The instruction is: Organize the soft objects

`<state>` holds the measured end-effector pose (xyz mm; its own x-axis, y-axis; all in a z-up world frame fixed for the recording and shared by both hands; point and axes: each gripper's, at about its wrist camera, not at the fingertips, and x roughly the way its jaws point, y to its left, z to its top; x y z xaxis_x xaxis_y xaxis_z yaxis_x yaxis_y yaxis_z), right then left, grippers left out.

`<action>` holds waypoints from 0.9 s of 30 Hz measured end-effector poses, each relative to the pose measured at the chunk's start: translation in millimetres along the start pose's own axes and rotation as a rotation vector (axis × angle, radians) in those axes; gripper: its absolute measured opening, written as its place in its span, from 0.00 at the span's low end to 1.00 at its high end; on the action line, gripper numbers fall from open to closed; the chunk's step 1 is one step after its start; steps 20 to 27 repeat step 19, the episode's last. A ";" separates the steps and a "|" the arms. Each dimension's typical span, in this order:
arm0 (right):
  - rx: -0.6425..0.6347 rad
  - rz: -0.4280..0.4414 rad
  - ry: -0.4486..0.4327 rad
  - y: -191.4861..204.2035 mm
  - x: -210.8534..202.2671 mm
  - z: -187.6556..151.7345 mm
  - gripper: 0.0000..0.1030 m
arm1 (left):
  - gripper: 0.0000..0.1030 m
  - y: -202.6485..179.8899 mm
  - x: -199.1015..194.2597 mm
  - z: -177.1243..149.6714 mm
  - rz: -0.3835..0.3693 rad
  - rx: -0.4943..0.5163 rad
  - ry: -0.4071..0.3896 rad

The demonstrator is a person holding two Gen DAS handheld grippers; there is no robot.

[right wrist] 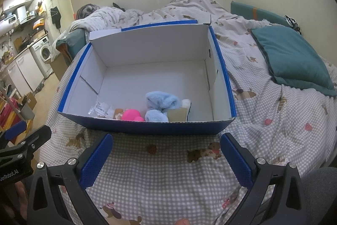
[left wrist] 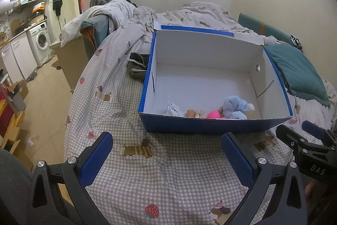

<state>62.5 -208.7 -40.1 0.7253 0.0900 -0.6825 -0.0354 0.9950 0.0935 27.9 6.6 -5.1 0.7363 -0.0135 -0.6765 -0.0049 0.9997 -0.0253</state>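
On the bed, largest to smallest:

Bedspread (right wrist: 160, 178): grey-and-white checked cover printed with dachshunds and strawberries; it lies under everything and is rumpled toward the far wall.

Box (right wrist: 147, 128): blue cardboard outside, white inside, top open, standing on the bedspread just ahead of both grippers.

Teal pillow (right wrist: 294, 60): lies on the cover to the right of the box, apart from it.

Dark garment (left wrist: 137, 66): crumpled against the outside of the box's left wall.

Left gripper (left wrist: 166, 155): jaws spread wide with nothing between them, hovering over the cover short of the box's near wall.

Right gripper (right wrist: 166, 155): jaws likewise wide apart and holding nothing, just before the near wall.

Blue plush toy (right wrist: 161, 105): inside the box by the near wall, touching a tan block (right wrist: 177, 115).

Pink toy (right wrist: 130, 115): round, in the box just left of the plush.

Plastic packet (right wrist: 102, 109): clear with a barcode label, at the left end of that row.
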 end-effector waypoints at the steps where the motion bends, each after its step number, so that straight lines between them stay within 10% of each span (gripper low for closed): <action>1: 0.000 -0.001 0.000 -0.1 0.0 0.0 1.00 | 1.00 0.2 0.1 -0.3 0.000 -0.001 0.001; 27: 0.001 0.005 -0.005 0.0 -1.3 -0.7 1.00 | 1.00 -1.2 0.9 -1.8 -0.014 0.005 0.009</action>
